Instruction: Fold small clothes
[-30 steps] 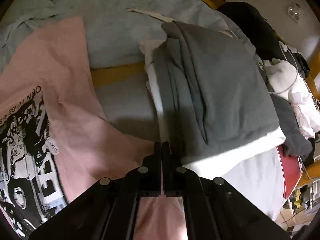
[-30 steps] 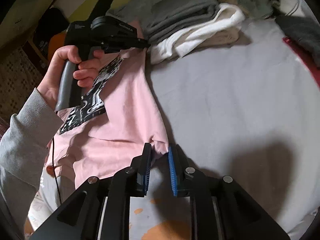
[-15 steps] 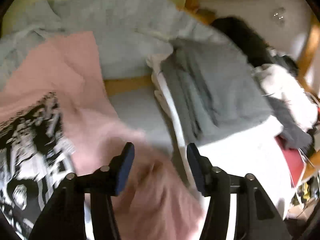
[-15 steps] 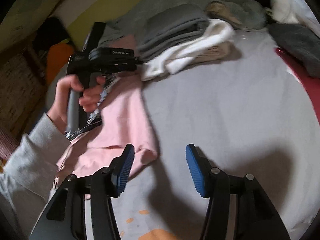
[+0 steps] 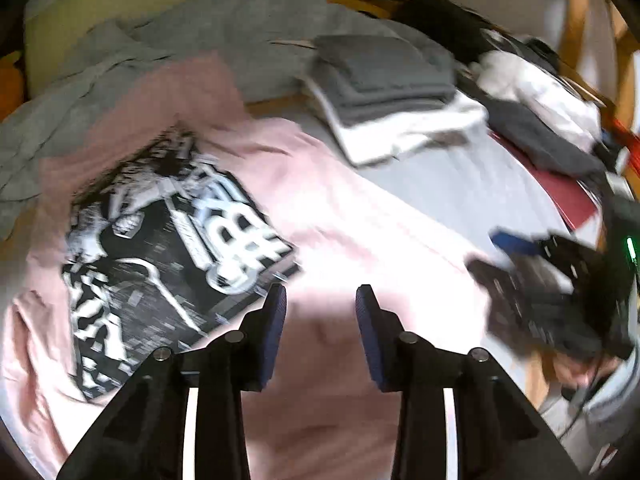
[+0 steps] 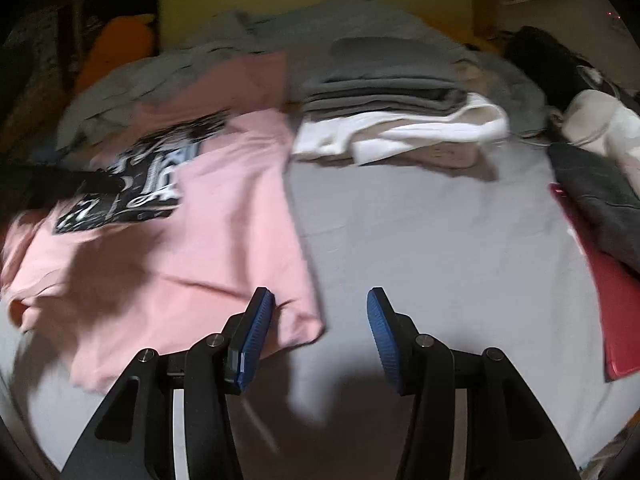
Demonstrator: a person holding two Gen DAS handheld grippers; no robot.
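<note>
Lying flat on the grey bed sheet [image 6: 420, 220]: one pink printed cotton T-shirt [image 6: 240, 216]; hovering empty, jaws parted: left hand-held gripper [image 5: 320, 300], just narrowing, and right hand-held gripper [image 6: 320, 300]; beyond: one folded stack [image 6: 392, 92].

One pink T-shirt [image 6: 224, 216] with a black-and-white print lies spread at the left of the frame, and one stack of folded clothes [image 6: 392, 92] sits at upper centre: several grey pieces on white ones, their exact number unclear. One red flat item [image 6: 612, 312] lies at the right edge under one dark grey garment [image 6: 592, 196], and two grippers show, the left gripper [image 5: 320, 306] and right gripper [image 6: 320, 308].
</note>
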